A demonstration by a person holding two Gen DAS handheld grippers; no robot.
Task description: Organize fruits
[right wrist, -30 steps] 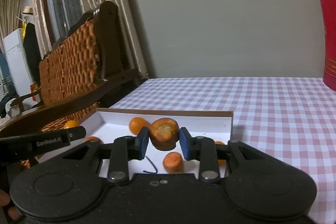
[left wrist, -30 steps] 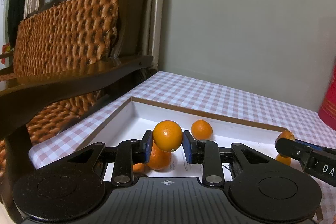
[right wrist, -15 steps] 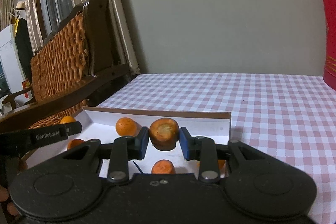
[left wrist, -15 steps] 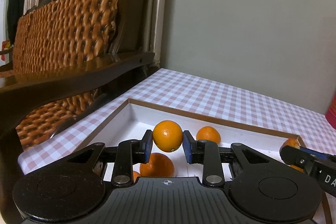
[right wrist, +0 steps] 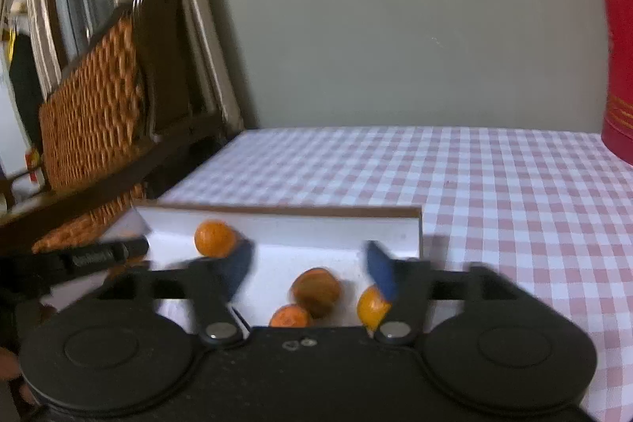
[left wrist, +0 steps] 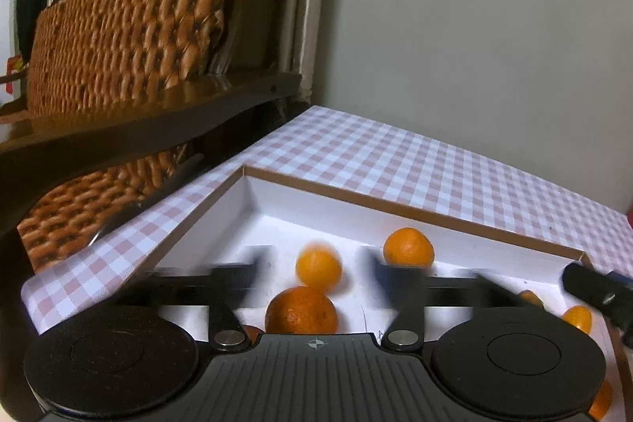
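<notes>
A shallow white box with a brown rim lies on the checked tablecloth and holds several oranges. My left gripper hovers over it, its jaws opening in a blur. A small orange drops free between them, above a bigger orange; another orange rests farther back. My right gripper is over the same box, jaws also opening. A brownish orange falls loose between its blue pads, near two other oranges.
A dark wooden bench with a woven orange cushion stands close on the left of the table. A red thermos stands at the far right. A grey wall lies behind. Each gripper's finger shows in the other's view.
Both grippers were shut on an orange each; now both have spread their jaws and the two oranges are dropping into the box. Both views have shifted slightly over the box.
</notes>
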